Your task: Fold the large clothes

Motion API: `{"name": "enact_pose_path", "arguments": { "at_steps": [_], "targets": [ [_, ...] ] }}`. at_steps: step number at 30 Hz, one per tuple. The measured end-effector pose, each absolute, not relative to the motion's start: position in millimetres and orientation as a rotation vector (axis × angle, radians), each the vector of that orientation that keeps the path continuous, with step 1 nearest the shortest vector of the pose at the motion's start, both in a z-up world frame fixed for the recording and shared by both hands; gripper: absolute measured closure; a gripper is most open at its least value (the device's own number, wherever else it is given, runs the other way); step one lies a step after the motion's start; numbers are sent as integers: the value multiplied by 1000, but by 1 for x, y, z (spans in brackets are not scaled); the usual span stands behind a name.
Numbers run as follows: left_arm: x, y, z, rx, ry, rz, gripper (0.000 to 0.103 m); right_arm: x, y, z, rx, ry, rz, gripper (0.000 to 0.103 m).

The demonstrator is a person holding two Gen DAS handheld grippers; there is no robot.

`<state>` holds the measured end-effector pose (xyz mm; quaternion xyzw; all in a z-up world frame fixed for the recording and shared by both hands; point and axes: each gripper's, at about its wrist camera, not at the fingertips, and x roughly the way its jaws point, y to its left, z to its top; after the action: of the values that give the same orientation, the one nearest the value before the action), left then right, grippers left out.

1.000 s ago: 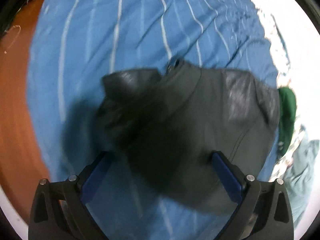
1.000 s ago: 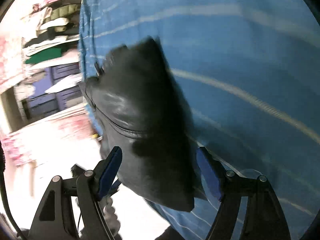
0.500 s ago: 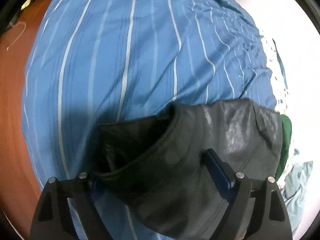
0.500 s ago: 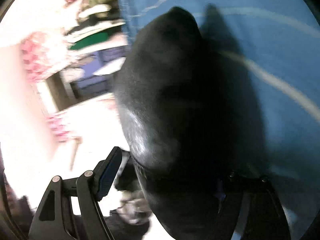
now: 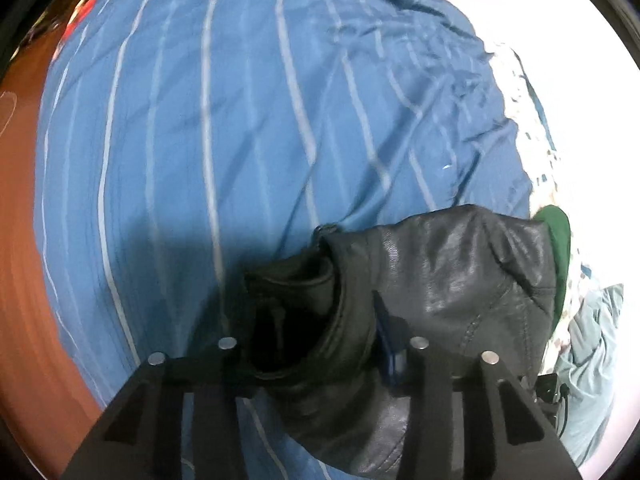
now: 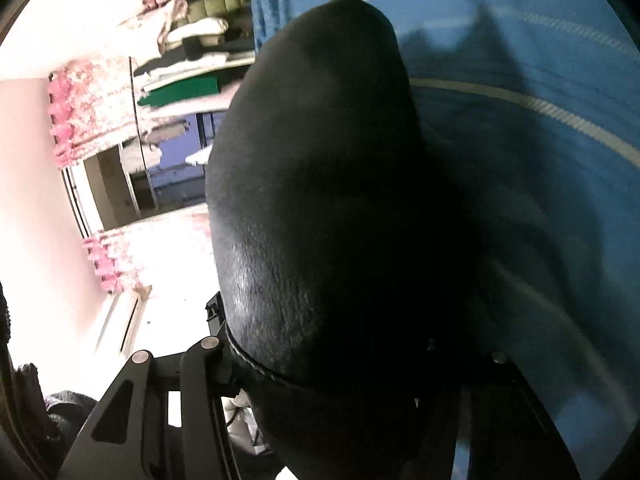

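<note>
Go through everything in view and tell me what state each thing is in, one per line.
Black leather jacket: bunched, lying on the bedcover, between both grippers' jaws.
Left gripper: jaws closing around the jacket's collar.
Right gripper: jaws closing, jacket bulk between them.
Blue striped bedcover: spread out, wrinkled.
Green garment: partly hidden behind the jacket.

Left gripper (image 5: 316, 344) closing, angled steeply down; right gripper (image 6: 340, 356) closing (fingers mostly hidden).

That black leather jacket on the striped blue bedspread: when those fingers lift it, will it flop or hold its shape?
The black leather jacket probably holds soft, rounded folds rather than draping flat: its collar stands open by itself. Its glossy surface looks fairly slick, so it might slide on the bedspread. It likely feels heavy for clothing, given its thick stitched seams.
</note>
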<state>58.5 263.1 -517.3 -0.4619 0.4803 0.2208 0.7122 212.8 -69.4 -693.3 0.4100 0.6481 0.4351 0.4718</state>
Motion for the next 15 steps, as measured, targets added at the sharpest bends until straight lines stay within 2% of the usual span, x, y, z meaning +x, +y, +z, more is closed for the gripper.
{"name": "enact_pose_path", "arguments": {
  "at_steps": [7, 15],
  "targets": [
    [103, 282, -468, -926, 1053, 360, 71, 211, -59, -656, 1076, 1482, 994, 50],
    [198, 270, -403, -795, 966, 156, 71, 240, -80, -599, 1156, 1264, 922, 52]
  ]
}}
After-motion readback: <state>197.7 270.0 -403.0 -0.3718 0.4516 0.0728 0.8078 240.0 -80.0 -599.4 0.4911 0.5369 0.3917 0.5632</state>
